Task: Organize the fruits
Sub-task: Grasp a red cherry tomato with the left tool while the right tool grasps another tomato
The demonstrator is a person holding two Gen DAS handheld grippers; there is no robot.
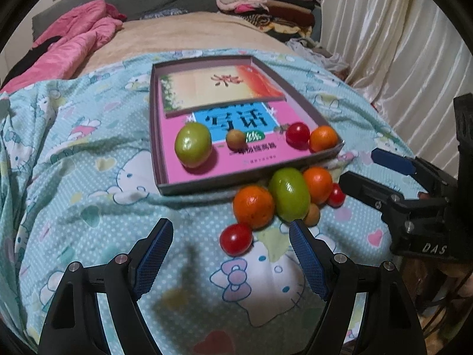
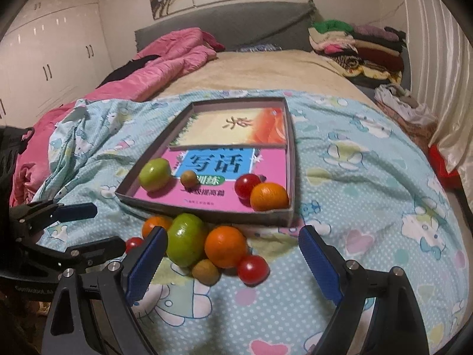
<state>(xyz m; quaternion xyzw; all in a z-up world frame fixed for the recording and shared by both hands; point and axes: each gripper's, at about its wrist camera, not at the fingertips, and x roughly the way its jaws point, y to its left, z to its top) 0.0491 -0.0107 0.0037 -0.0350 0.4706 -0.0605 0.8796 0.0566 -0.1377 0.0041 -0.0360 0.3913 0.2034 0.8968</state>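
Left gripper (image 1: 230, 233) and right gripper (image 2: 232, 244): jaws wide, empty, above loose fruit (image 2: 186, 244) beside tray (image 2: 207, 214).

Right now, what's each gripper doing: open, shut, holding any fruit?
Left gripper: open, holding nothing.
Right gripper: open, holding nothing.

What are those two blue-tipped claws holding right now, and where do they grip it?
Nothing. The left gripper and the right gripper both stand open above the bedsheet, with no fruit between their pads; the loose fruit pile lies untouched.
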